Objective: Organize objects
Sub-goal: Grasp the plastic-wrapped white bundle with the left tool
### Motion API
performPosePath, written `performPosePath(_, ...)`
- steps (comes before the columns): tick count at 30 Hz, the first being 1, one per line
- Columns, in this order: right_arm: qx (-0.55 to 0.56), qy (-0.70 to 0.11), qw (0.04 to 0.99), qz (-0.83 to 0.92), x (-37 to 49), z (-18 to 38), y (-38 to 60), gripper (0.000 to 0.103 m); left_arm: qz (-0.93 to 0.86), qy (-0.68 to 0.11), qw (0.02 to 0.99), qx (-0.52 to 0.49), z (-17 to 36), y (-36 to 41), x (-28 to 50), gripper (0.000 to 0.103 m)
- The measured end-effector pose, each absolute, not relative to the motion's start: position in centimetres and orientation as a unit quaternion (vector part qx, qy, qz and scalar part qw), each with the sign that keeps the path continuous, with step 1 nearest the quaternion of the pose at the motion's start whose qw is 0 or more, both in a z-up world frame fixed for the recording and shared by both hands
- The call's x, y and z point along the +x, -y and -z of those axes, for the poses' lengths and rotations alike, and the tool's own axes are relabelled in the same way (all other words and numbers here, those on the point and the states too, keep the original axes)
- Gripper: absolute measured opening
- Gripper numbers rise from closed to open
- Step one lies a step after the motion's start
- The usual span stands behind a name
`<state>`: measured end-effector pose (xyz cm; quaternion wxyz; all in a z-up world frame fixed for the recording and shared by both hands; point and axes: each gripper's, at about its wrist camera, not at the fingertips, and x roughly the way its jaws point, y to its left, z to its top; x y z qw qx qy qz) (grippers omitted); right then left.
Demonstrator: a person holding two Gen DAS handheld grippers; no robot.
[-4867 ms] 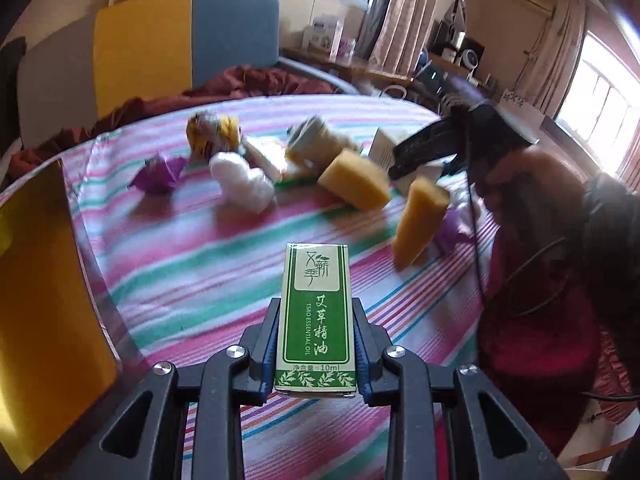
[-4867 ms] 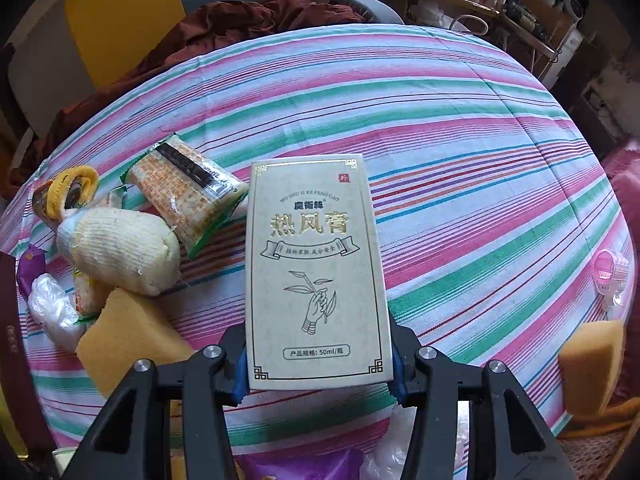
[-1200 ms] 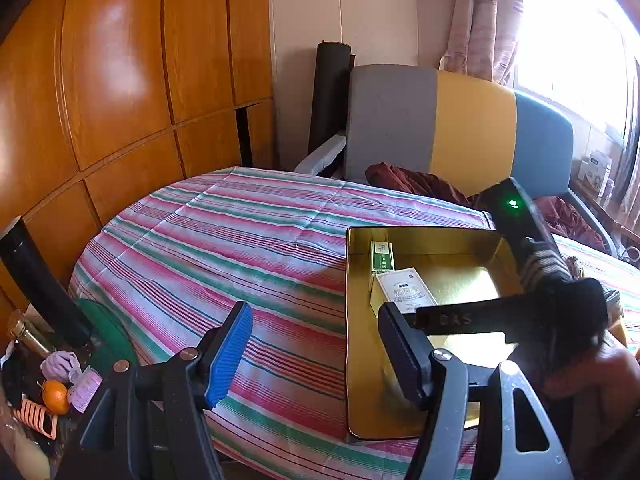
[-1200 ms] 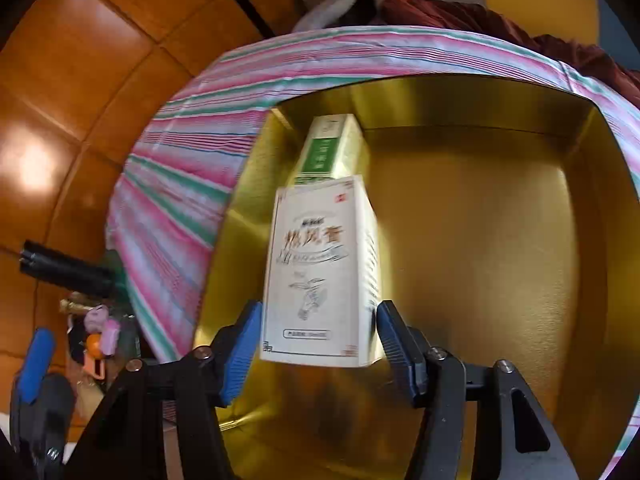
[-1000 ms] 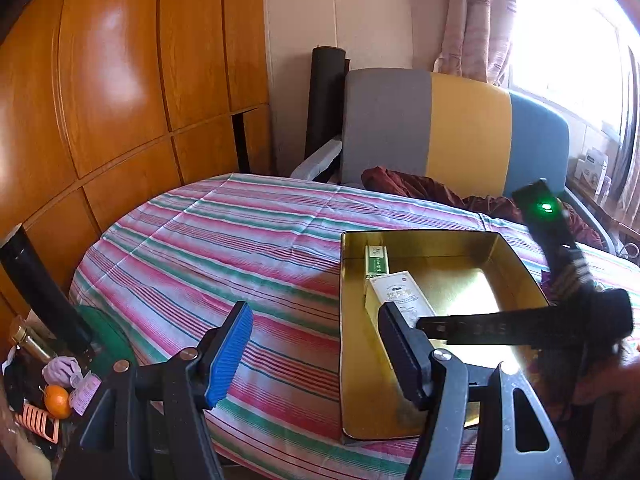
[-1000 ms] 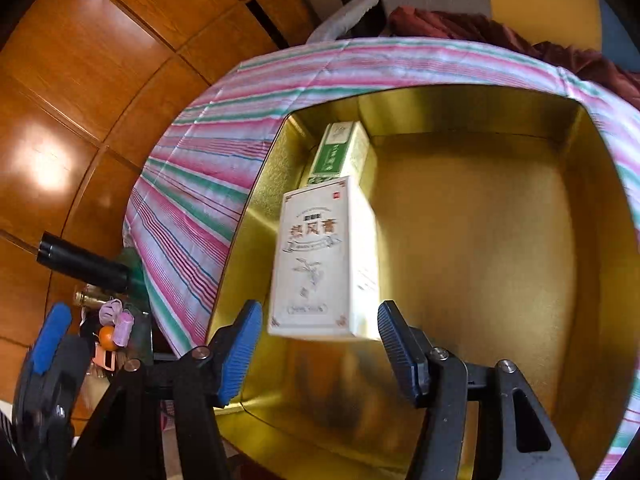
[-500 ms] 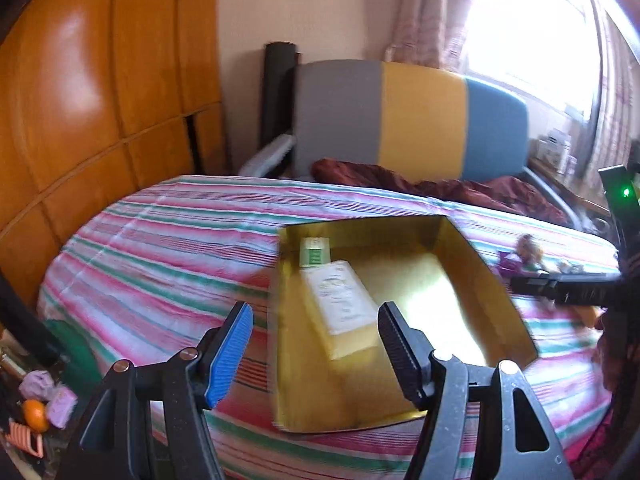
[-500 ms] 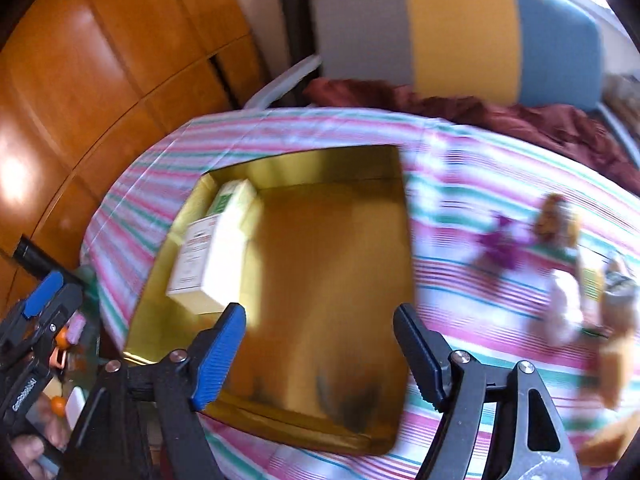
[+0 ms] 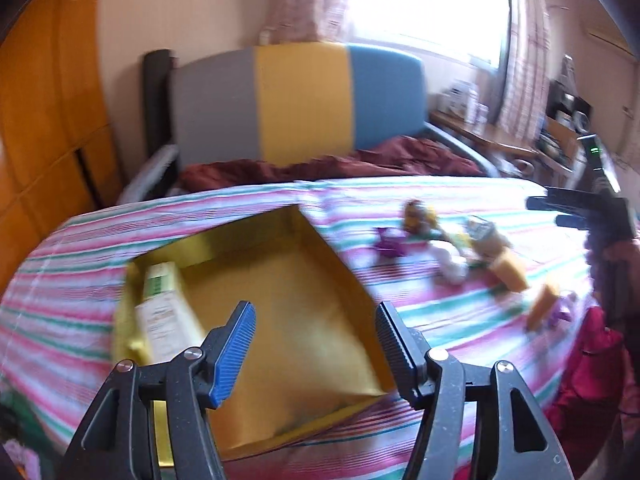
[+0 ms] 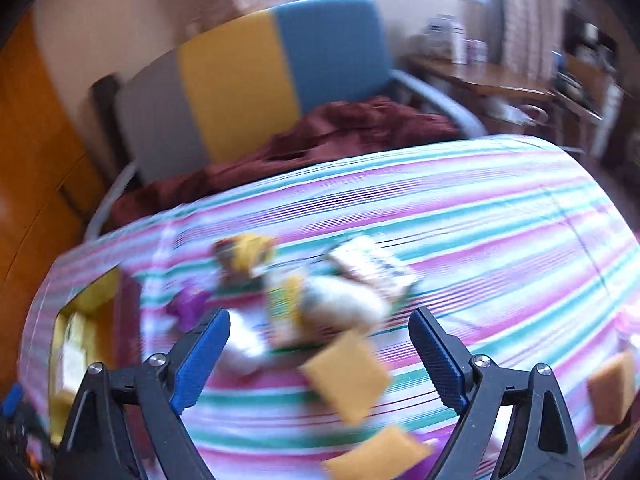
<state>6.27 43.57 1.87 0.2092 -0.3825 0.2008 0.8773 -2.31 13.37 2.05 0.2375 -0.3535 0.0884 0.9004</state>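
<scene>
While the loose pile (image 10: 320, 304) lies blurred just ahead of the right gripper (image 10: 320, 344), whose empty jaws have just been opening, steady before choosing one piece. Left gripper (image 9: 314, 344), jaws apart and just narrowing on nothing, hangs over the gold tray (image 9: 332, 264); both boxes (image 9: 164, 304) sit left of it.
</scene>
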Motion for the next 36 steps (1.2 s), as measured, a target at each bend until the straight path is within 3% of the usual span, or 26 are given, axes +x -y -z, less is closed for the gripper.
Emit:
performPosePath(4,-0.372,-0.265,0.275,-0.846,8.1,1.3,-48.4,0.092,-0.881,-0.103,0.286,-0.364,-1.9,-18.6,-2.5,0.058)
performPosePath(7,-0.373,-0.34,0.269,-0.82,8.7,2.5,-50.8,0.091,-0.865,-0.102,0.311,-0.381,-1.3,-21.9,-3.1,0.055)
performPosePath(16,-0.365,-0.346,0.232,-0.833,8.3,1.7,-50.4,0.092,-0.823,-0.081,0.316,-0.465,3.3,-30.1,-7.2,0.055)
performPosePath(28,-0.363,-0.371,0.201,-0.831,8.5,2.4,-50.4,0.093,-0.825,-0.075,0.27,-0.491,9.0,-35.6,-12.2,0.055)
performPosePath(29,-0.364,-0.372,0.201,-0.83,8.4,2.5,-50.4,0.093,-0.823,-0.076,0.27,-0.493,9.5,-35.8,-12.5,0.053)
performPosePath(30,-0.365,-0.373,0.2,-0.829,8.4,2.6,-50.5,0.093,-0.819,-0.074,0.274,-0.499,10.1,-35.8,-12.6,0.043)
performPosePath(36,-0.372,-0.37,0.204,-0.827,8.2,2.9,-50.8,0.093,-0.819,-0.106,0.318,-0.465,9.9,-34.8,-8.9,0.04)
